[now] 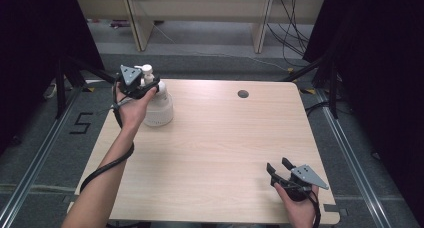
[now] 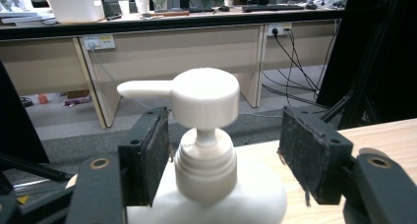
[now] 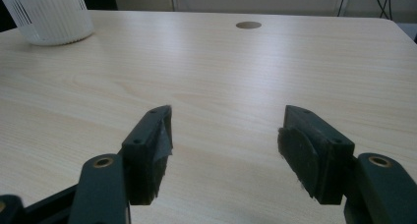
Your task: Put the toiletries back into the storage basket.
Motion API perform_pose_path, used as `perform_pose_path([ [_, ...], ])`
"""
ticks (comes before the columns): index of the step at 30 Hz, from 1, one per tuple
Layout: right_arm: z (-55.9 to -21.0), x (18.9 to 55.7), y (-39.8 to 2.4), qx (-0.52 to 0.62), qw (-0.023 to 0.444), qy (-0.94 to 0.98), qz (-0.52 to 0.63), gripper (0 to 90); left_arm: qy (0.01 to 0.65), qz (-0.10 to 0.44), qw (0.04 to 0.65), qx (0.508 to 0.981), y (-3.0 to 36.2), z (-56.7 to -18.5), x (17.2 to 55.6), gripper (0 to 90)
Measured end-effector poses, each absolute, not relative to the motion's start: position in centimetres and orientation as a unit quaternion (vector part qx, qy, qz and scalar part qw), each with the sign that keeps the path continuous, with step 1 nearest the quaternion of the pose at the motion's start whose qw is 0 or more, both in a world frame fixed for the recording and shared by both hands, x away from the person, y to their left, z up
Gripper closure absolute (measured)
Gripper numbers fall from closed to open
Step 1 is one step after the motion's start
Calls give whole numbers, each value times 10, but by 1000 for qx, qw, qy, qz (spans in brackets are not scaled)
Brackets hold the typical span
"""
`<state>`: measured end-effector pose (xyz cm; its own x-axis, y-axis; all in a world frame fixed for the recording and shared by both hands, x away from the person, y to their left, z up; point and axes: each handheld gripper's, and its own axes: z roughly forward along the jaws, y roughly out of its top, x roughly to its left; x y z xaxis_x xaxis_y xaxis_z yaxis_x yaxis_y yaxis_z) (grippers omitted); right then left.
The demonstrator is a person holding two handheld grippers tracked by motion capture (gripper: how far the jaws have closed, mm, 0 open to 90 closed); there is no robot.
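White pump bottle (image 2: 206, 184), ribbed collar.

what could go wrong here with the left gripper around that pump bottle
The left gripper has its jaws open on either side of the white pump bottle's neck, one pad close to the collar. Pulling away at a slant could catch the pump head and tip the bottle. The bottle also stands near the table's far left corner, so a nudge might push it off the edge. The right gripper rests open near the front right, too far off to steady it.
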<state>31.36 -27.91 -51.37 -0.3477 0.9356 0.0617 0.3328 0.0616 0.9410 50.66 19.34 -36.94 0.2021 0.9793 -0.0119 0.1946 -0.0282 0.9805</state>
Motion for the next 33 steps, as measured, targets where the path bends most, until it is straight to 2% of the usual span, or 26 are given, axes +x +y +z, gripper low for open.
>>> perform_pose_path([
  [7, -513, 313, -278, 487, 288, 663, 491, 371, 487, 400, 496, 597, 196, -373, 495, 338],
  [24, -514, 313, -277, 484, 290, 659, 497, 371, 483, 391, 498, 605, 209, -382, 465, 319],
  [29, -513, 313, -279, 481, 304, 665, 485, 371, 485, 386, 499, 606, 213, -390, 452, 316],
  [33, -514, 313, -277, 485, 290, 659, 497, 371, 482, 383, 501, 608, 212, -393, 446, 315],
])
